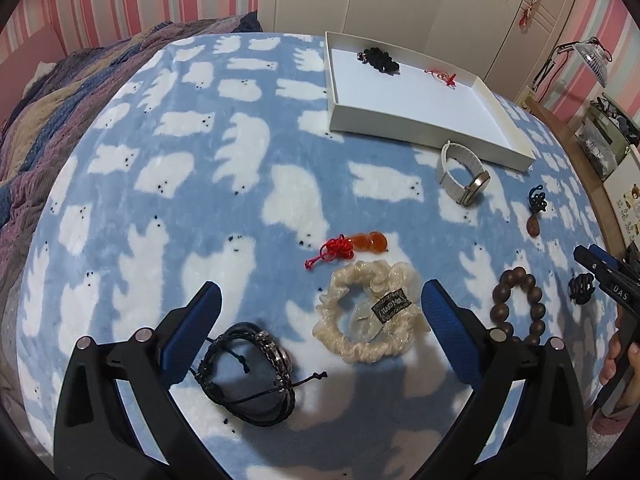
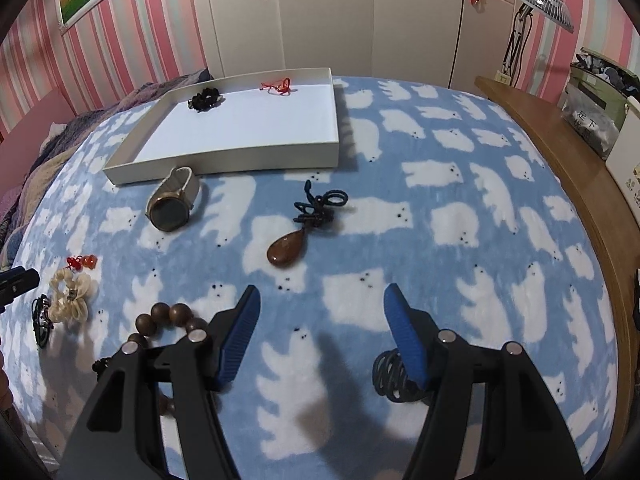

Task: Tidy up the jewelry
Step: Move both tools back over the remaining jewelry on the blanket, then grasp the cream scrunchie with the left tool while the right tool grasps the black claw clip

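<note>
Blue-padded jaws of the left gripper (image 1: 320, 320) are standing wide apart and gripping nothing, hovering low over the bed blanket (image 1: 160, 208), which is showing white bears on blue. Nearest, a black cord bracelet (image 1: 250, 376) is lying just inside the left finger, and a cream scrunchie (image 1: 366, 312) with a dark label is sitting between the two fingers. Just to the right, a brown bead bracelet (image 1: 518, 304) is resting on the blanket, with a small black hair tie (image 1: 582, 288) beside it, near the tip of the other gripper. Just beyond the scrunchie a red gourd charm (image 1: 348, 248) with a knotted cord is lying.

Wide open too are the jaws of the right gripper (image 2: 320, 332), holding nothing; the bead bracelet is partly hiding under its left finger and the black hair tie is lying just under its right finger. Farther out, a brown teardrop pendant (image 2: 286, 250) on a dark knotted cord is lying alone, and a watch (image 2: 172, 204) with a pale strap is sitting just in front of the white tray (image 2: 224, 164). Inside the tray, along its far wall, a black beaded piece (image 2: 206, 100) and a red string piece (image 2: 278, 86) are lying well apart
</note>
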{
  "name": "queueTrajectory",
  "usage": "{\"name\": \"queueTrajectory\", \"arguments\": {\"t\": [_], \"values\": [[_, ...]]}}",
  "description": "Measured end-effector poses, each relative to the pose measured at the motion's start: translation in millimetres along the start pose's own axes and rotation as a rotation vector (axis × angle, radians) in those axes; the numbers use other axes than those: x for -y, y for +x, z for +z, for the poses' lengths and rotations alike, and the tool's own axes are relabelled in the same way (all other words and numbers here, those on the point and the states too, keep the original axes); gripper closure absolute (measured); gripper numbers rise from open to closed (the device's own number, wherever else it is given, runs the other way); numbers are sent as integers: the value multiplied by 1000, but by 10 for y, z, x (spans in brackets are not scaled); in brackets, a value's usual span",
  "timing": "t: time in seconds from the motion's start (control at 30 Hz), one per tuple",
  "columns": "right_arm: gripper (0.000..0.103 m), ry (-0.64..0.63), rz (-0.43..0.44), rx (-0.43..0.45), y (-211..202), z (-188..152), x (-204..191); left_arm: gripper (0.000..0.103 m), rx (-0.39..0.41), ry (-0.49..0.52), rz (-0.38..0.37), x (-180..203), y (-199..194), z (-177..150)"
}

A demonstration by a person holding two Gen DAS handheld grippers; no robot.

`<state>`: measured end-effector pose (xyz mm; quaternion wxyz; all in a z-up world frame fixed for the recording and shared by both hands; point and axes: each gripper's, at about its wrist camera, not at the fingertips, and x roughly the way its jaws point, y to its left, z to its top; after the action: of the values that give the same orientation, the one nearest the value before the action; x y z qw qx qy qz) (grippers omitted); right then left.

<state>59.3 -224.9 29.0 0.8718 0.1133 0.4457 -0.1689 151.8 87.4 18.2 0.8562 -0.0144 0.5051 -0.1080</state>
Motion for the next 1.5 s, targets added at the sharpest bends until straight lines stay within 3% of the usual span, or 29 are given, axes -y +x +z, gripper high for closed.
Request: {"name": "queueTrajectory", "arguments": {"t": [0.57, 1.17, 1.5], "values": [[38, -12, -69, -16, -86, -113, 135, 6, -33, 27, -13, 42, 166, -78], [38, 5, -141, -85, 30, -245, 419, 21, -78, 29, -37, 86, 354, -113], [33, -4, -152, -97, 21, -271, 471, 37, -100, 27, -49, 99, 424, -108]]}}
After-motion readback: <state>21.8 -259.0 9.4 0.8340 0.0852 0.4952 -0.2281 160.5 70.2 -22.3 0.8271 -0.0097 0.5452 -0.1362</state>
